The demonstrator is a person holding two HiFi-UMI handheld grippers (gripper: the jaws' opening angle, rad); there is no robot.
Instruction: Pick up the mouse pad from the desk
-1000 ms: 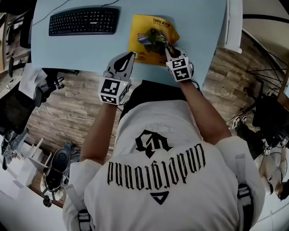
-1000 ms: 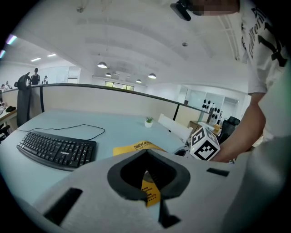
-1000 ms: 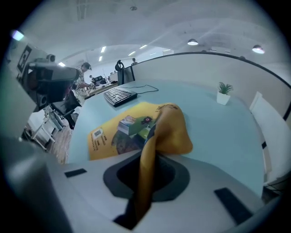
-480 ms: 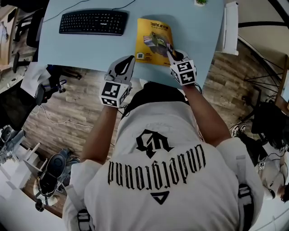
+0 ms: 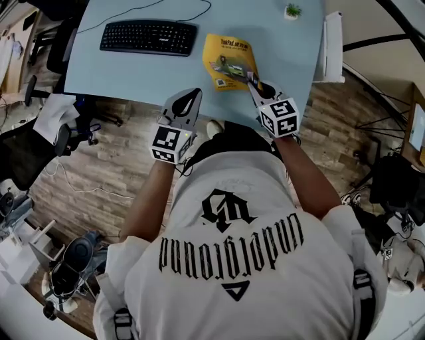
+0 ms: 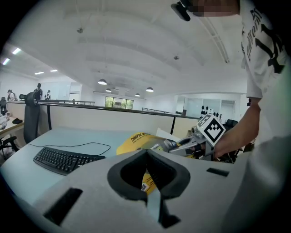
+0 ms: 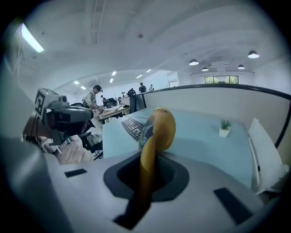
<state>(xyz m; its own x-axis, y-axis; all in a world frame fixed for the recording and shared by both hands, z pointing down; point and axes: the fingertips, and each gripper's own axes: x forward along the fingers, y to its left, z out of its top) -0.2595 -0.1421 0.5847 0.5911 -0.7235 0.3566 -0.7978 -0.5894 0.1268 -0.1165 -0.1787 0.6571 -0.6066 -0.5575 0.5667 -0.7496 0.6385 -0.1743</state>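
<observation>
The yellow mouse pad [image 5: 229, 61] hangs above the pale blue desk [image 5: 133, 70], bent and held by its near edge. My right gripper [image 5: 253, 79] is shut on that edge. In the right gripper view the mouse pad [image 7: 157, 129] runs up between the jaws and curls over. My left gripper [image 5: 192, 94] hovers left of the pad at the desk's front edge, shut and holding nothing. From the left gripper view, the mouse pad [image 6: 135, 141] and the right gripper [image 6: 184, 144] lie ahead to the right.
A black keyboard [image 5: 149, 36] with its cable lies on the desk's left part. A small potted plant [image 5: 291, 11] stands at the back right. A white panel [image 5: 329, 46] borders the desk's right side. Wooden floor and office chairs surround the desk.
Both grippers have risen. The mouse pad has come up off the desk with the right gripper and now bends in the air.
</observation>
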